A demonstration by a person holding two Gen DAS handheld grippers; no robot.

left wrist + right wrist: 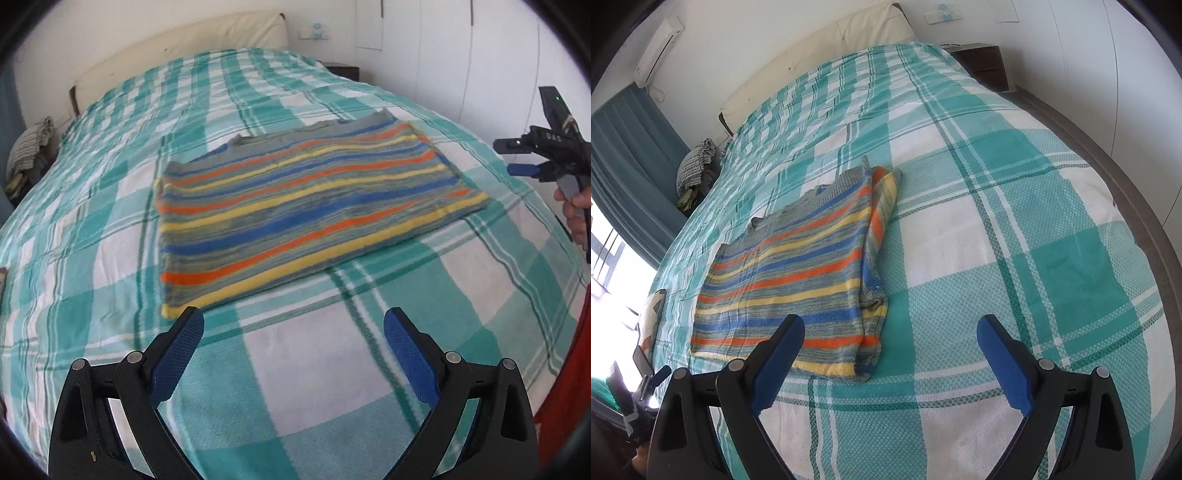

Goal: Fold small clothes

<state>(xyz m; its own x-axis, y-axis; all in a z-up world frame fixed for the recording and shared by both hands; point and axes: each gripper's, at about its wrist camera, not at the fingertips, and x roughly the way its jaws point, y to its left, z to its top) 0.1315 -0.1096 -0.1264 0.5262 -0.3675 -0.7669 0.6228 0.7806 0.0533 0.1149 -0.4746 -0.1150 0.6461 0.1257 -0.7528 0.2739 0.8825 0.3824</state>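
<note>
I find the striped knitted garment in blue, orange and yellow (295, 206) lying flat, partly folded, on the teal-and-white checked bedspread (314, 369). My left gripper (293, 350) and right gripper (890, 360) hover spread, empty. Next, I judge: grasp its near edge, fold across.

Home bedroom: bed (1015, 229) w/ teal plaid blanket, cream headboard (827, 48), nightstand (984, 62), curtains (631, 155), wall AC (655, 44).
</note>
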